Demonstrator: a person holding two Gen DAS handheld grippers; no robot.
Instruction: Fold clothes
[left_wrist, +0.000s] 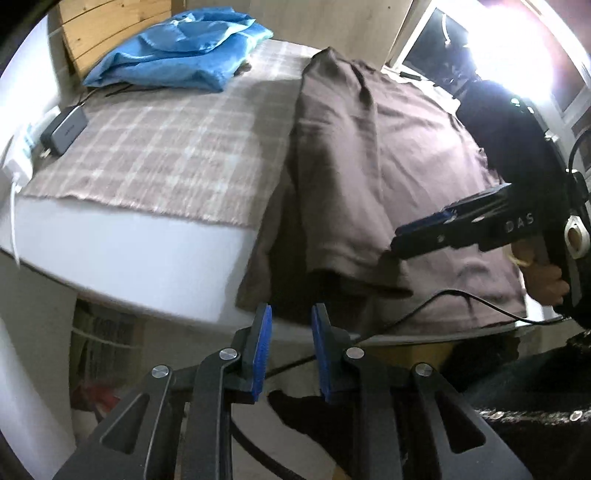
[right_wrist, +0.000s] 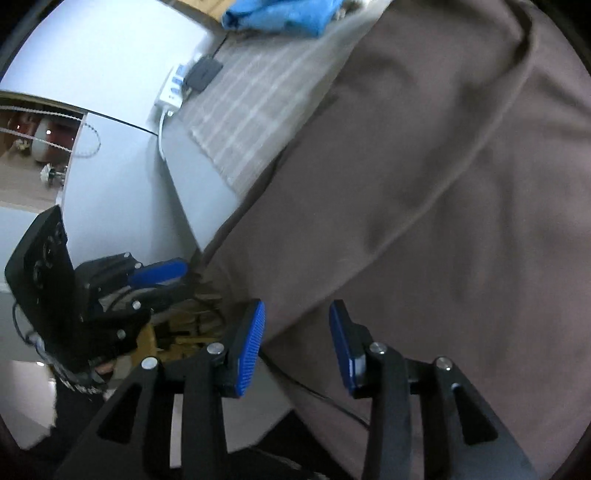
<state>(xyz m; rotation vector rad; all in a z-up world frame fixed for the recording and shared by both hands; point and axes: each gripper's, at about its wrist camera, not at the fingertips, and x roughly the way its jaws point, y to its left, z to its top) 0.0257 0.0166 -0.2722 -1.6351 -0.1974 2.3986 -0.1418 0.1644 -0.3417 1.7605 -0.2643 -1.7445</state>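
Note:
A brown garment (left_wrist: 373, 155) lies spread over the right part of the table, and its near edge and a sleeve hang over the front rim. My left gripper (left_wrist: 291, 321) hovers just in front of that hanging edge, open, with nothing between its blue pads. In the same view my right gripper (left_wrist: 402, 236) reaches in from the right above the brown cloth, held by a hand (left_wrist: 546, 277). The right wrist view has the brown garment (right_wrist: 424, 184) filling the right side. There my right gripper (right_wrist: 297, 314) stands open over its lower hem, pads apart from the cloth. My left gripper (right_wrist: 181, 275) is at the left.
A plaid cloth (left_wrist: 166, 147) covers the white table (left_wrist: 129, 251). A folded blue garment (left_wrist: 173, 51) lies at the back left. A dark power adapter (left_wrist: 64, 129) and a white power strip (right_wrist: 173, 88) sit at the left edge. A black cable (left_wrist: 461, 295) crosses the brown hem.

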